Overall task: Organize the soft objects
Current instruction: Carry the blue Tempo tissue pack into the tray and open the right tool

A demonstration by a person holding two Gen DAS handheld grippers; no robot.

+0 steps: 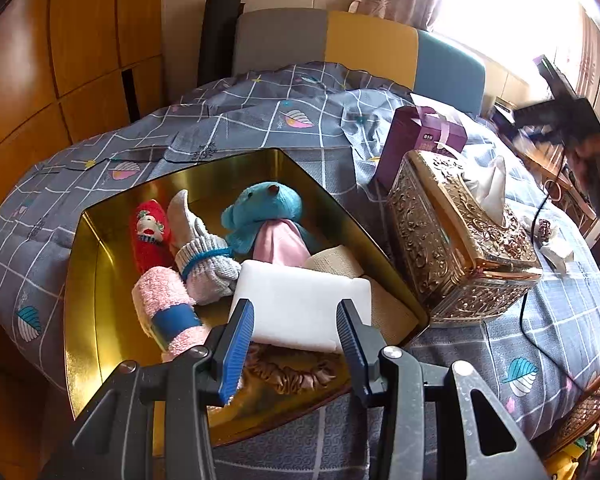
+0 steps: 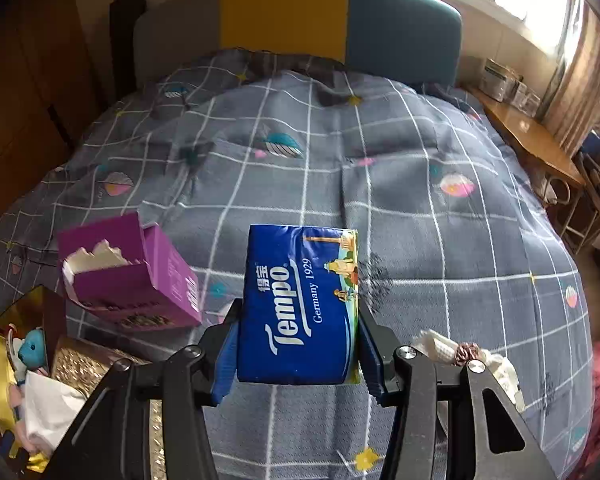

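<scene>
A blue tissue pack (image 2: 300, 304) was pinched between the jaws of the right gripper (image 2: 298, 344) and held above the grey checked bed (image 2: 420, 208). Its printed face was turned to the camera, and blue pads were pressed against both of its sides.

In the left wrist view, a white sponge (image 1: 300, 304) was seen clamped in the left gripper (image 1: 296, 332), one blue pad set against each end. The sponge was held over the near part of a gold tin (image 1: 100, 264) resting on the bed. Inside the tin were laid a blue teddy (image 1: 264, 216), a red sock (image 1: 150, 236), a grey sock bundle (image 1: 204, 252) tied with blue string, a pink roll (image 1: 168, 304) with a blue band, and a brown scrunchie (image 1: 296, 372) below the sponge.

Just to the right of the tin an ornate tissue box (image 1: 456, 232) was stood, with white tissue drawn from its top. A purple carton (image 1: 416, 144) was placed behind it, its flap shown open in the right wrist view. A small wrapped item (image 2: 468, 354) was left on the bed near the right gripper.
</scene>
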